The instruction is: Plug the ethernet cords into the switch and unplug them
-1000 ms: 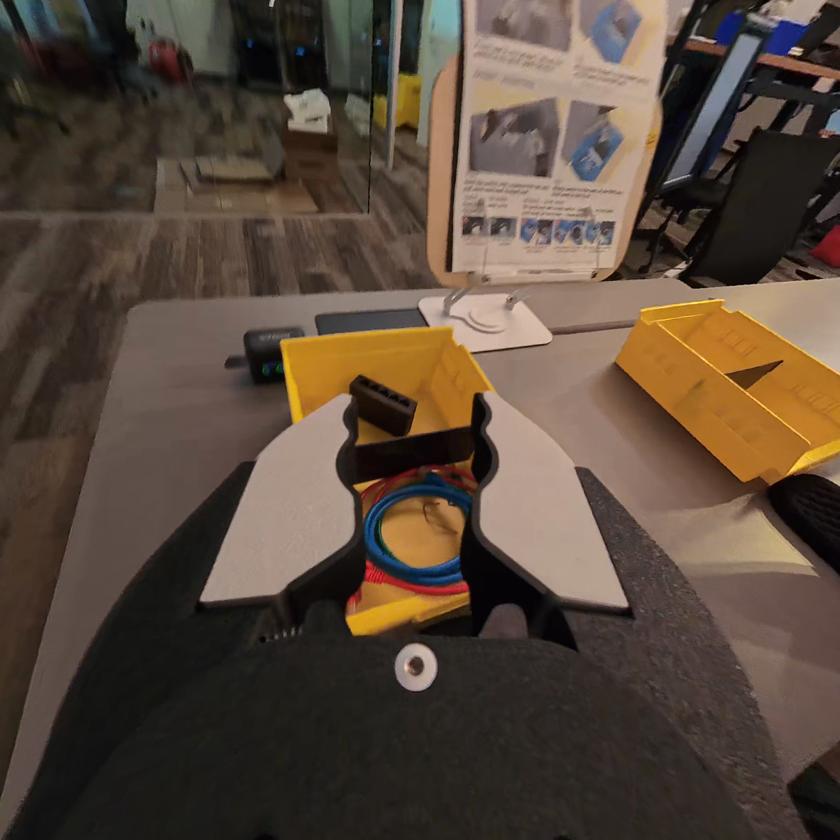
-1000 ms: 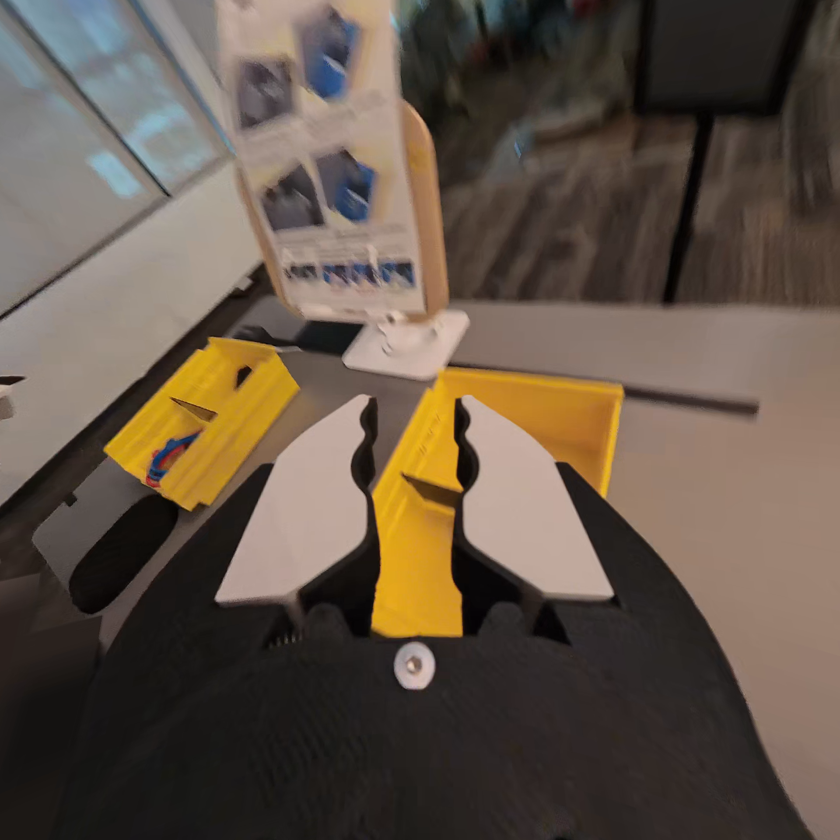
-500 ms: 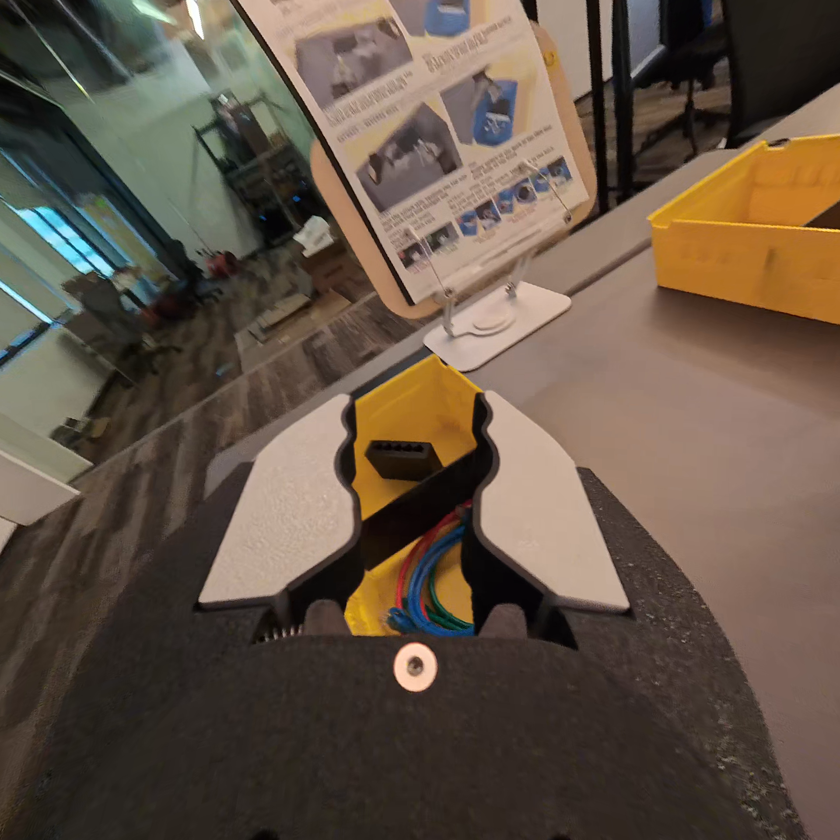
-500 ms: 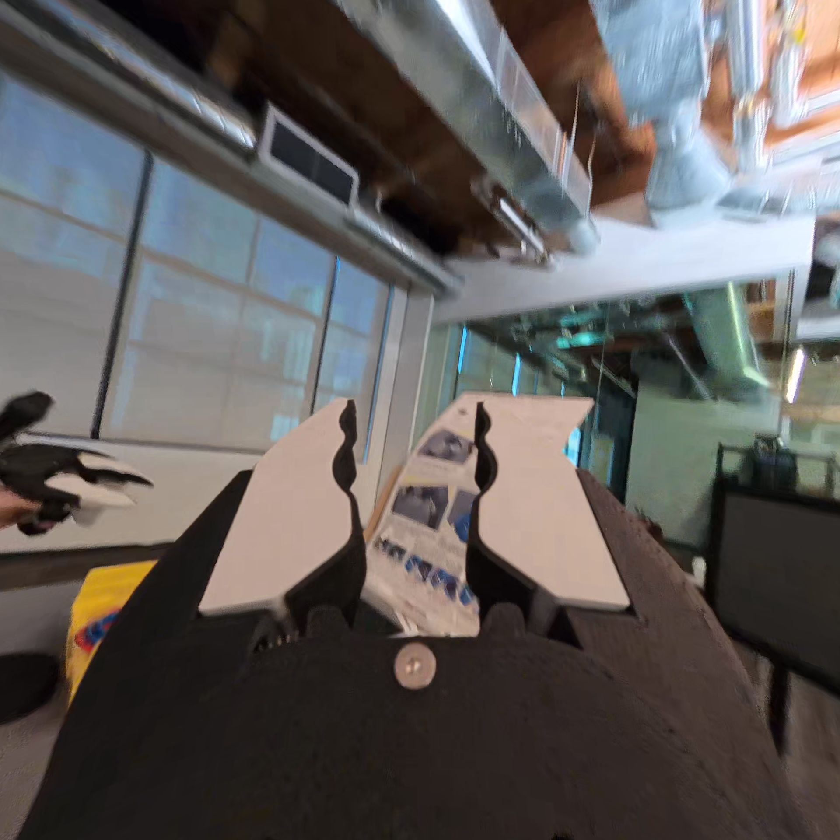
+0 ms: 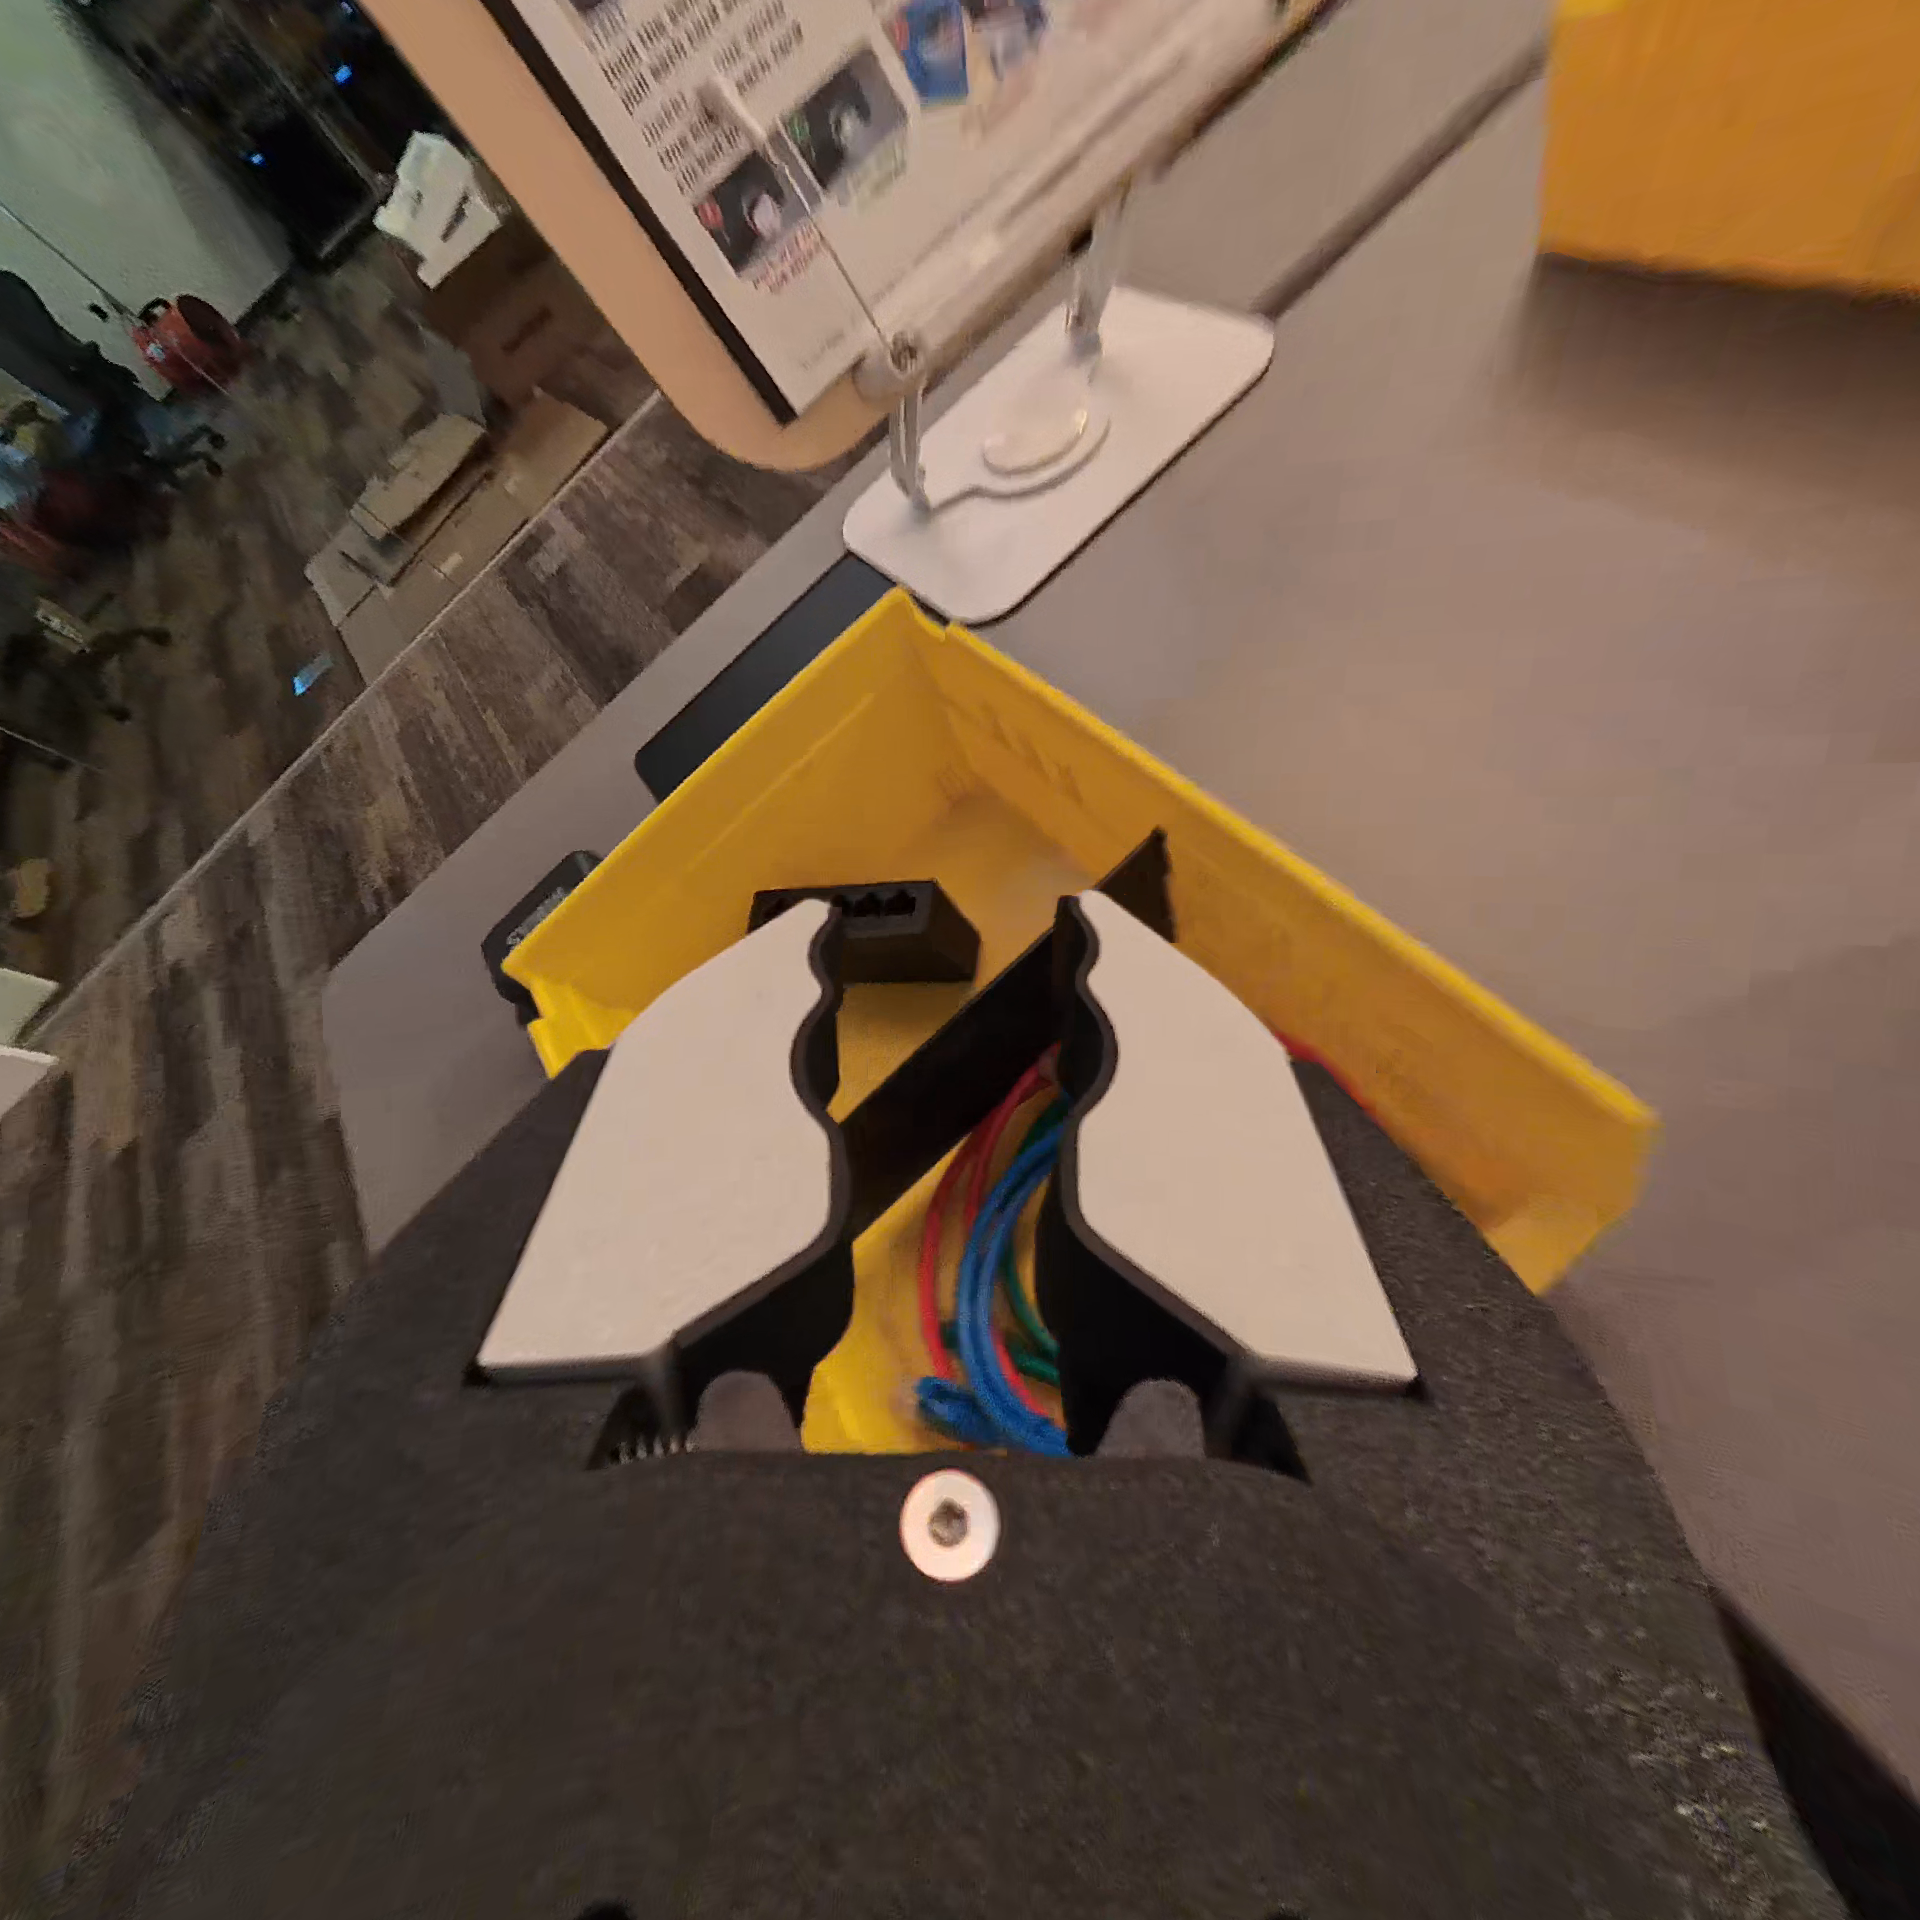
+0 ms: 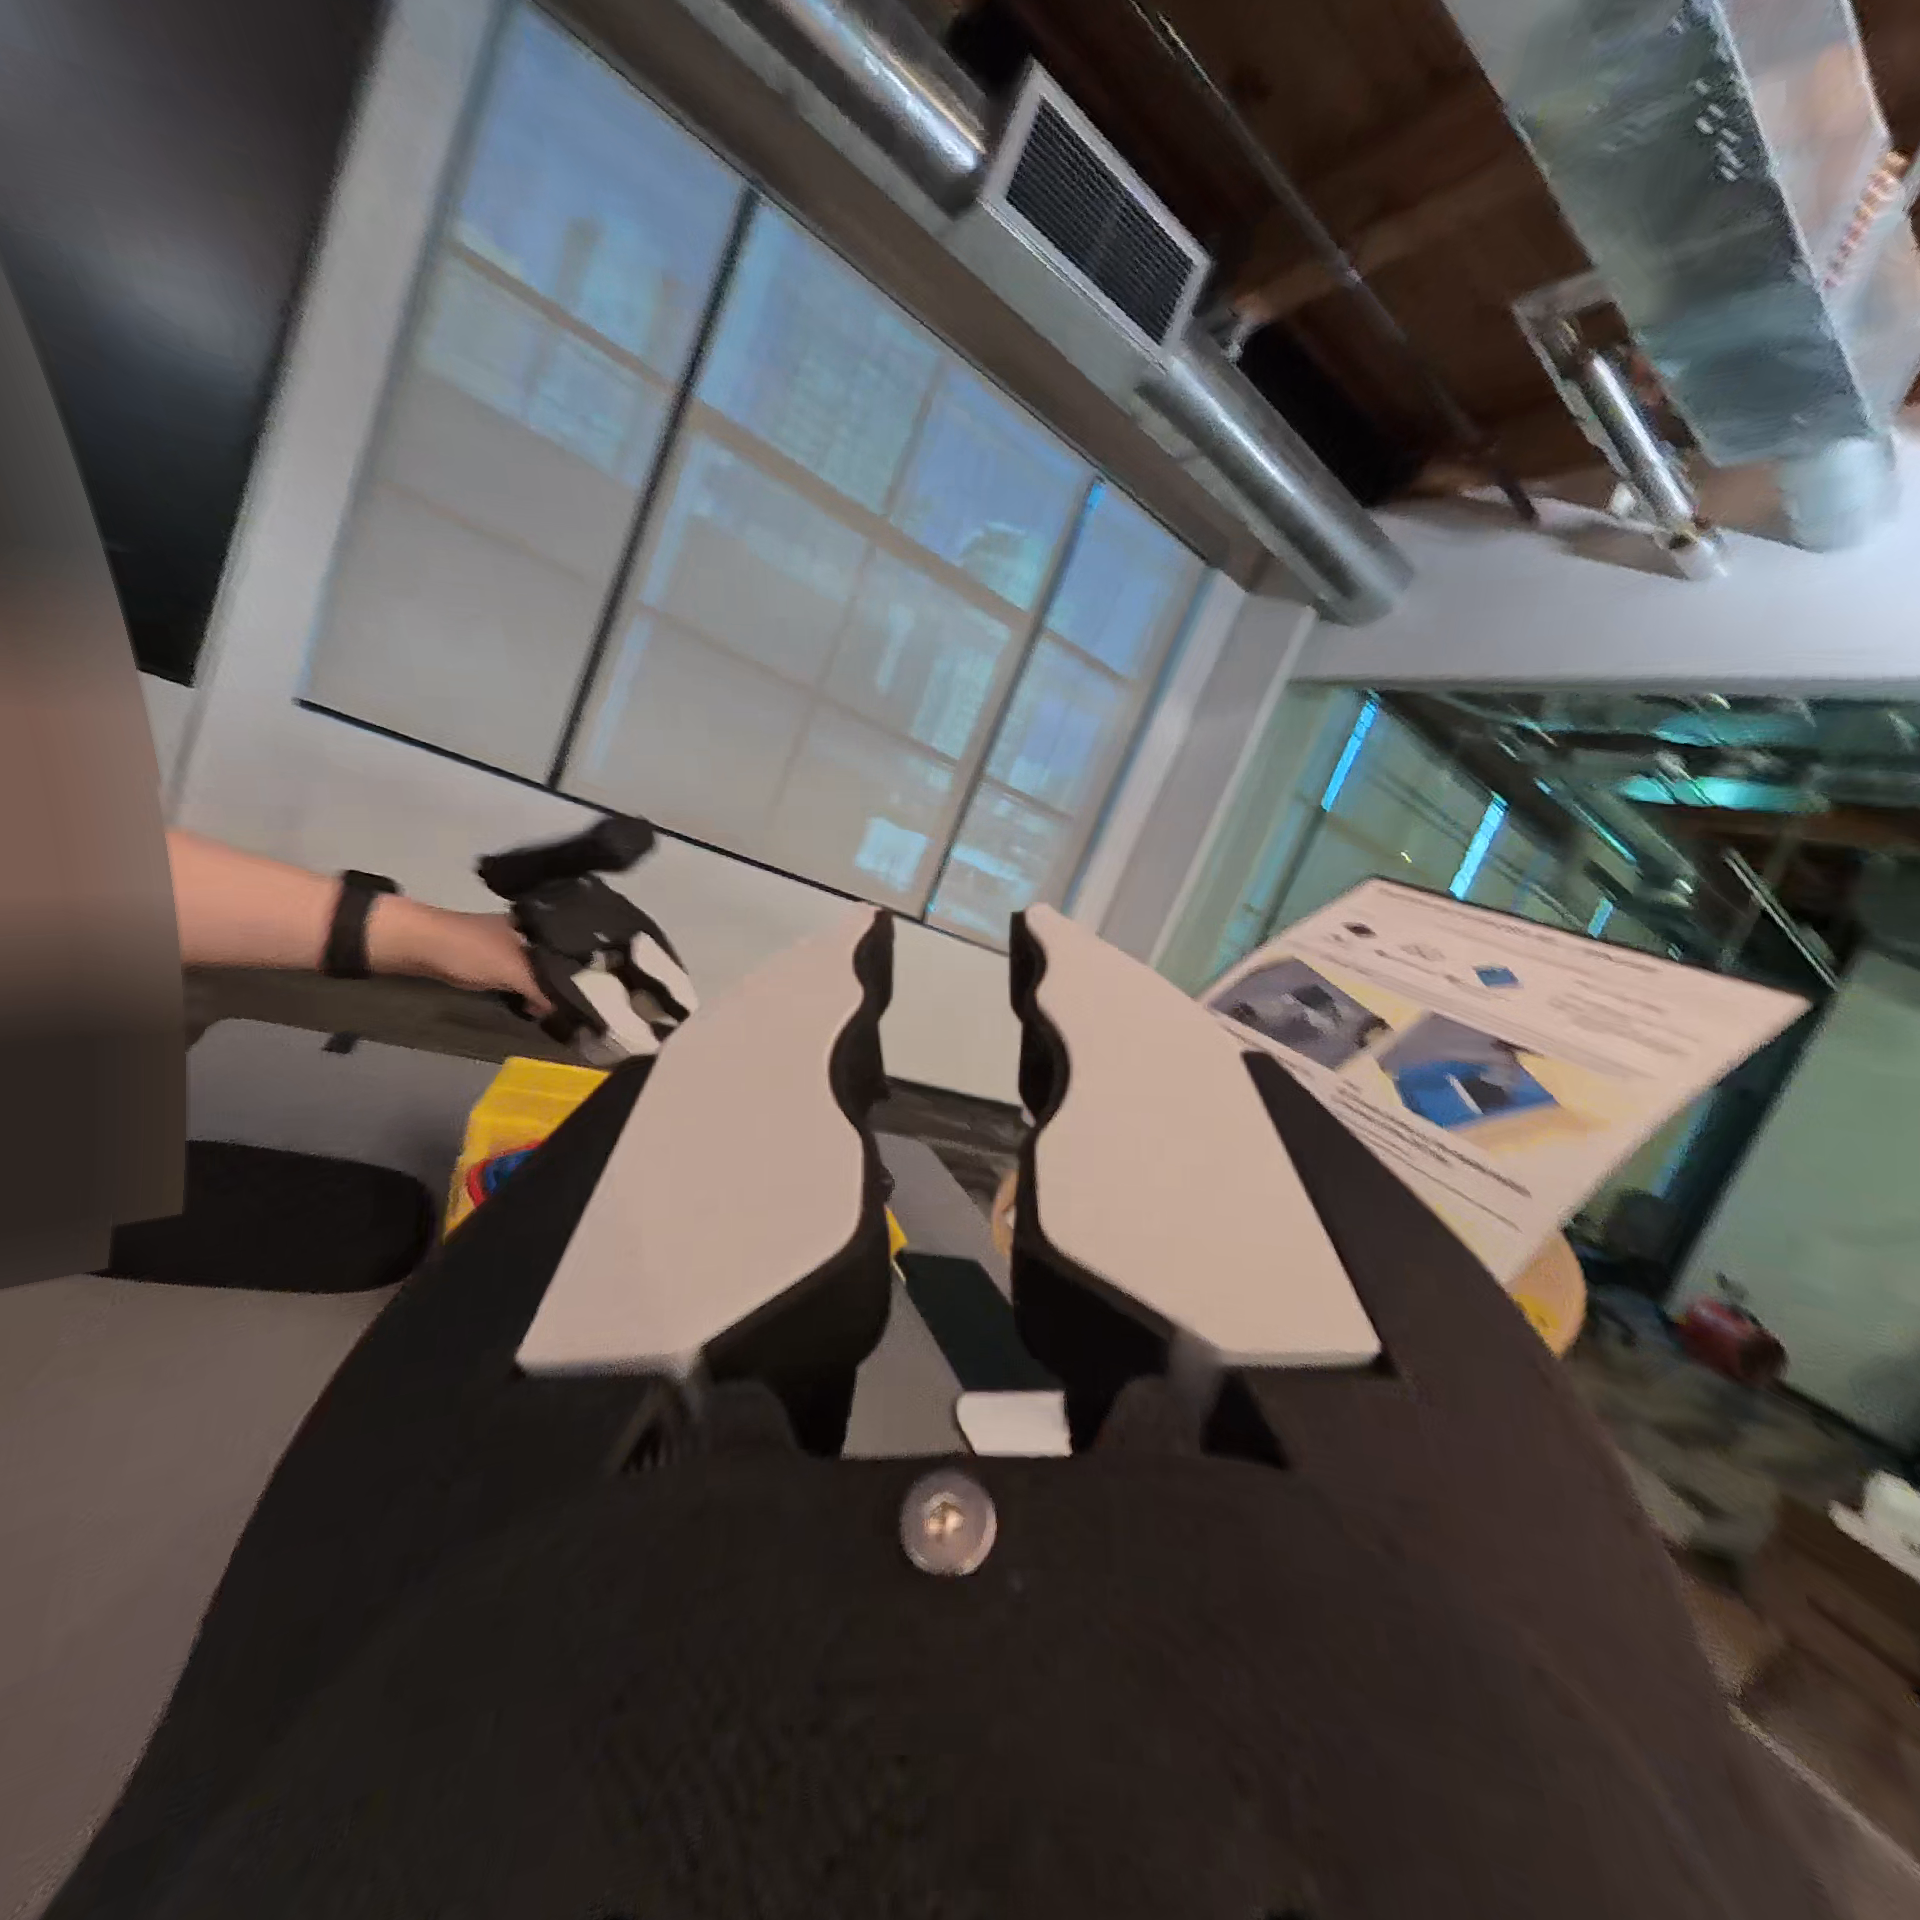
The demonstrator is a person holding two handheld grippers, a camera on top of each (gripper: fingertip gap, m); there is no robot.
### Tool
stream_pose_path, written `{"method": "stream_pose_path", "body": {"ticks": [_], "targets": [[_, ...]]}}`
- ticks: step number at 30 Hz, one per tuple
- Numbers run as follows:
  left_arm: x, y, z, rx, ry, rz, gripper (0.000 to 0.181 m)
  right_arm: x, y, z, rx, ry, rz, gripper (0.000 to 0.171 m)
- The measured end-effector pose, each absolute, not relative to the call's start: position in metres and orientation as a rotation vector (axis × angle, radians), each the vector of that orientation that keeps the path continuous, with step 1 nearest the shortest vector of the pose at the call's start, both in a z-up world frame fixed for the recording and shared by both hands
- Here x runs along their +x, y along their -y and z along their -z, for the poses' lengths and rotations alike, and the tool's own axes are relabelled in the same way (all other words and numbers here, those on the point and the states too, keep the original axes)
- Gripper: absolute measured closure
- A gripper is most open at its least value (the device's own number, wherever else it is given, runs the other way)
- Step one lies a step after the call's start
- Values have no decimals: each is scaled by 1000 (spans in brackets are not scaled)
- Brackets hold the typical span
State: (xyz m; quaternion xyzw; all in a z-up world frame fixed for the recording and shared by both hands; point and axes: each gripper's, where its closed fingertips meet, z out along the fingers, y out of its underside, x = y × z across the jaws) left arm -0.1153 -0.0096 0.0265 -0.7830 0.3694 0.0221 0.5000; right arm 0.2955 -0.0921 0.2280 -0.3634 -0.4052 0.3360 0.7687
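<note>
Left gripper (image 5: 945, 914) spread, empty, above yellow bin (image 5: 1299, 966) holding switch (image 5: 894, 930) and cords (image 5: 997, 1247). Right gripper (image 6: 945, 925) spread, empty. Printed instruction sheet (image 5: 831, 135) stands on grey table (image 5: 1507, 727).

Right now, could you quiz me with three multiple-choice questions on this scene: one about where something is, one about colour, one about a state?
1. Where is the switch?
A. in the yellow bin, beyond the black divider
B. on the white stand
C. in the left gripper

2. What colours are the cords?
A. black and white
B. red, blue and green
C. all yellow

3. How is the left gripper?
A. shut on a cord
B. shut on the switch
C. open, holding nothing

Answers: 1 A, the switch sits in the bin's far compartment. 2 B, the coil by the divider shows those three colours. 3 C, the bin floor shows through the gap between its fingers.
</note>
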Motion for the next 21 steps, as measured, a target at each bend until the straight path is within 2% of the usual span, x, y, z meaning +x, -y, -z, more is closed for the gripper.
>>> {"method": "stream_pose_path", "body": {"ticks": [13,21], "targets": [[-180,-79,45,-1846,-1743,-848,142,289,81,-217,-776,900,-760,148],[-173,-109,76,-1721,-2070,-872,141,292,67,-208,-825,900,-734,148]]}}
